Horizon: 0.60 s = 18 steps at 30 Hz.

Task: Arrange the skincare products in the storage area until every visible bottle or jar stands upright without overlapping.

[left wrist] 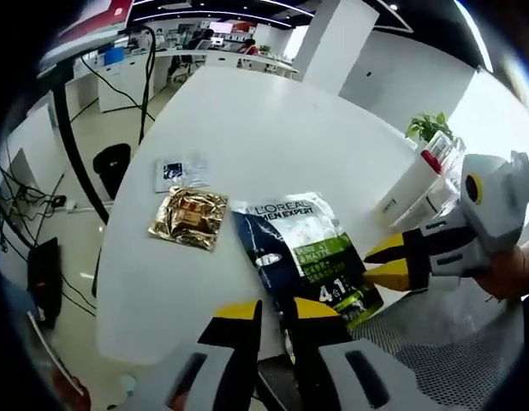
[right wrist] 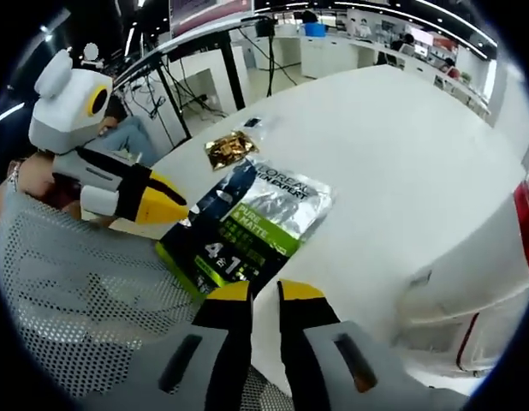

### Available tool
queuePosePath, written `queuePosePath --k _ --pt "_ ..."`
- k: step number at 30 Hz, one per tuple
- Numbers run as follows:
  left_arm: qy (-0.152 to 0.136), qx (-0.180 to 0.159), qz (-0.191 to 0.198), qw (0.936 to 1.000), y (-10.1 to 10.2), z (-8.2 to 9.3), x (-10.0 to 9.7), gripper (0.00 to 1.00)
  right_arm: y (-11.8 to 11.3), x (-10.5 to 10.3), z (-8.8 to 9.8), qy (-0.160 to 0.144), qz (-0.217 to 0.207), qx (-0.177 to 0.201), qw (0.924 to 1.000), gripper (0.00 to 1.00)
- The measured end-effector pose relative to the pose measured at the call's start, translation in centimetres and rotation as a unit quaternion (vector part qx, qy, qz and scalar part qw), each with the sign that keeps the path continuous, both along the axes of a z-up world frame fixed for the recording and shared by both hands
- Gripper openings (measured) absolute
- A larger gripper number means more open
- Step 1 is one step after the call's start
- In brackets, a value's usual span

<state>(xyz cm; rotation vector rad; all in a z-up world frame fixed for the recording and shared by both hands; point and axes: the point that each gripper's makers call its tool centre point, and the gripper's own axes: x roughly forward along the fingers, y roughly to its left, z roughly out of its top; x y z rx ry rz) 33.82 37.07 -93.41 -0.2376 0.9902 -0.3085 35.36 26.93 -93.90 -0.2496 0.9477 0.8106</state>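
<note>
L'Oreal sachet [left wrist: 306, 257] flat on white table [left wrist: 273, 128], one end overhanging mesh tray [right wrist: 76, 291]. My left gripper [left wrist: 277, 312] and right gripper [right wrist: 263, 295] both slightly parted, holding nothing, just beside sachet. Gold sachet [left wrist: 189, 217] just beyond it

My jaw tips are glossy yellow plastic on matt grey bodies, same on left gripper [left wrist: 277, 312] and right gripper [right wrist: 264, 295]. The sachet pack [left wrist: 303, 253] is shiny printed plastic film, the gold packet [left wrist: 189, 217] crinkled metallic foil, the small clear pouch [left wrist: 181, 171] thin plastic. Table [left wrist: 247, 128] is smooth, slightly glossy white; mesh basket [right wrist: 76, 291] looks like matt perforated metal.
</note>
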Motion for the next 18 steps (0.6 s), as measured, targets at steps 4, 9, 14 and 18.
queuePosePath --k 4,9,14,18 --pt "0.013 -0.011 0.006 0.9998 -0.3 -0.6 0.9 0.12 0.1 0.3 -0.7 0.015 -0.013 -0.004 0.9998 0.08" --pt "0.022 -0.012 0.013 0.9996 -0.3 -0.9 1.0 0.09 0.6 0.7 -0.3 0.015 -0.017 0.005 0.9997 0.05" --pt "0.017 0.01 -0.007 0.9998 -0.4 -1.2 1.0 0.06 0.8 0.9 -0.3 0.013 -0.011 0.008 0.9998 0.03" --pt "0.02 0.027 -0.021 0.9992 -0.5 -1.2 1.0 0.06 0.7 0.9 -0.4 0.002 -0.005 -0.002 1.0 0.03"
